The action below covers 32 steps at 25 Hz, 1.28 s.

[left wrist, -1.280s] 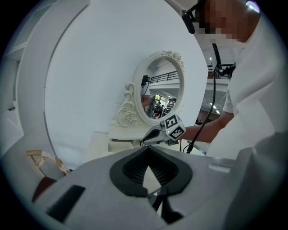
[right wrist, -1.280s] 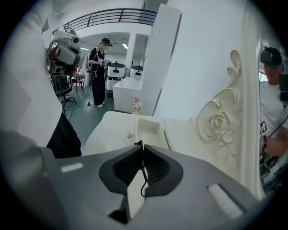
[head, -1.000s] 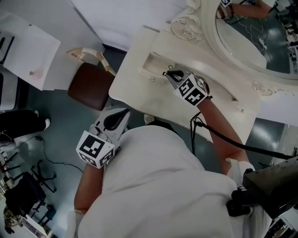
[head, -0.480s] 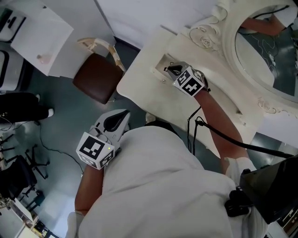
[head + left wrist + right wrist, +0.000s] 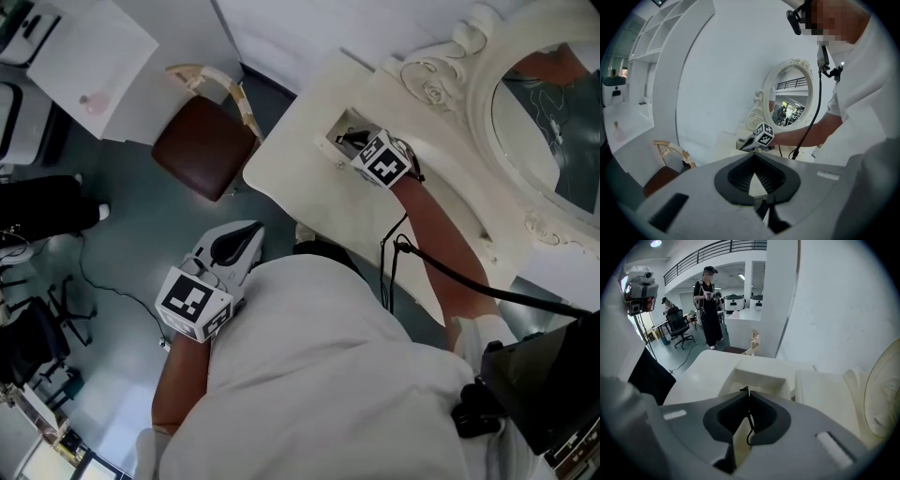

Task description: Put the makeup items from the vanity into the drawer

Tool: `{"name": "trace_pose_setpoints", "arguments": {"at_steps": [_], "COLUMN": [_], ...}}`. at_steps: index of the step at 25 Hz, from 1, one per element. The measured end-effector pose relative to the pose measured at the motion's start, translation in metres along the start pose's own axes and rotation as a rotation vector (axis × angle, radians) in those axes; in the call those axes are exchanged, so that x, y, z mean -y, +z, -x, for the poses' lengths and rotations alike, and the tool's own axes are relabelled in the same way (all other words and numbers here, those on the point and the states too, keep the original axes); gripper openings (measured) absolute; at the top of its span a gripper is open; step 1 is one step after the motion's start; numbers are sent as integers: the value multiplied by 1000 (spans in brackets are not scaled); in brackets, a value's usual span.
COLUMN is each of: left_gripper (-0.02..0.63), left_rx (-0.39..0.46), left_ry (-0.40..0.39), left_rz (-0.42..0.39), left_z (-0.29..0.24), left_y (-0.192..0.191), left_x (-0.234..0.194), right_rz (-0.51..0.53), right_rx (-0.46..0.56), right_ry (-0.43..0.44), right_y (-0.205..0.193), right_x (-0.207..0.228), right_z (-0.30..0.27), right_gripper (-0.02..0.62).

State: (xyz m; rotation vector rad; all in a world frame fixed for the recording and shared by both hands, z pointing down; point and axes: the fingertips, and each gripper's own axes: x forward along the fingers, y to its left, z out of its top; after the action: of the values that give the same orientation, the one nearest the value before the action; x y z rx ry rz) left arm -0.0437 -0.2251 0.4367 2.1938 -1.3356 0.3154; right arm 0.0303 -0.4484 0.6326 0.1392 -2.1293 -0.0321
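The cream vanity (image 5: 309, 192) has an open drawer (image 5: 343, 126) at its far left corner, also seen straight ahead in the right gripper view as the drawer (image 5: 758, 378). Its inside looks bare, and I see no makeup items in any view. My right gripper (image 5: 347, 141) hovers at the drawer's near edge with its jaws shut (image 5: 748, 391); nothing shows between them. My left gripper (image 5: 249, 231) hangs low beside the person's body, off the vanity's left edge, also shut and empty (image 5: 753, 155).
An oval mirror (image 5: 553, 112) in a carved frame stands at the vanity's back. A brown-seated chair (image 5: 201, 148) sits on the floor left of the vanity. A white desk (image 5: 89, 56) is further left. A person in black (image 5: 710, 305) stands far off.
My right gripper has moved closer to the open drawer at the vanity's corner. The head view has shifted a little. The left gripper has stayed where it was.
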Motion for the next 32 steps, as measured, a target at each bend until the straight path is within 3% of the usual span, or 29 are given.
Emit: {"name": "trace_pose_setpoints", "arguments": {"at_steps": [19,27,32], "left_gripper": [-2,-2,-2], "left_rx": [-2,2,8], "left_ry": [-1,-27,-71], "left_rz": [-5,-31,-69], "left_z": [19,36,50], "left_y": [-5,-7,-4], "left_x": [-8,-10,-7], "right_rz": [-50,-124,-175], "right_rx": [-92,-61,-2], "right_ry": [34,-9,-110], "right_y": [-9,-2,8], "right_x": [-6,-7,-10], "right_z": [-17,-3,30], "right_gripper": [29,86,72]}}
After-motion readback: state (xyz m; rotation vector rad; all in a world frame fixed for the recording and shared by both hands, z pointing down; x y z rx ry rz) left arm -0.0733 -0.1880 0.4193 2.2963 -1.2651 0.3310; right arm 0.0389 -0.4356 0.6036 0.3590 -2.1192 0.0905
